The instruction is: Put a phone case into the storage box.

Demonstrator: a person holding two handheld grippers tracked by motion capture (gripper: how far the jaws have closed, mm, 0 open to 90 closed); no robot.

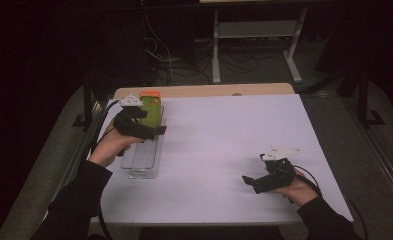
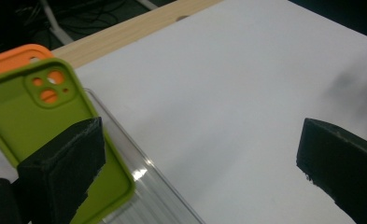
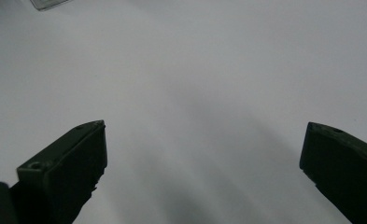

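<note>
A green phone case (image 1: 152,112) stands upright at the far end of a clear plastic rack (image 1: 144,157), with an orange phone case (image 1: 150,94) right behind it. My left gripper (image 1: 151,126) hovers open just in front of the green case. In the left gripper view the green case (image 2: 27,116) shows its camera cut-outs behind my left jaw, the orange case (image 2: 10,58) peeks above it, and nothing sits between the jaws of the left gripper (image 2: 200,163). My right gripper (image 1: 250,183) rests low over the table's right side, open and empty (image 3: 202,168).
The white table top (image 1: 219,145) has a wooden strip (image 1: 209,90) along its far edge. The rack's ribbed near half (image 2: 148,196) holds nothing. A corner of the rack (image 3: 48,3) shows in the right gripper view. Desk legs and cables stand beyond the table.
</note>
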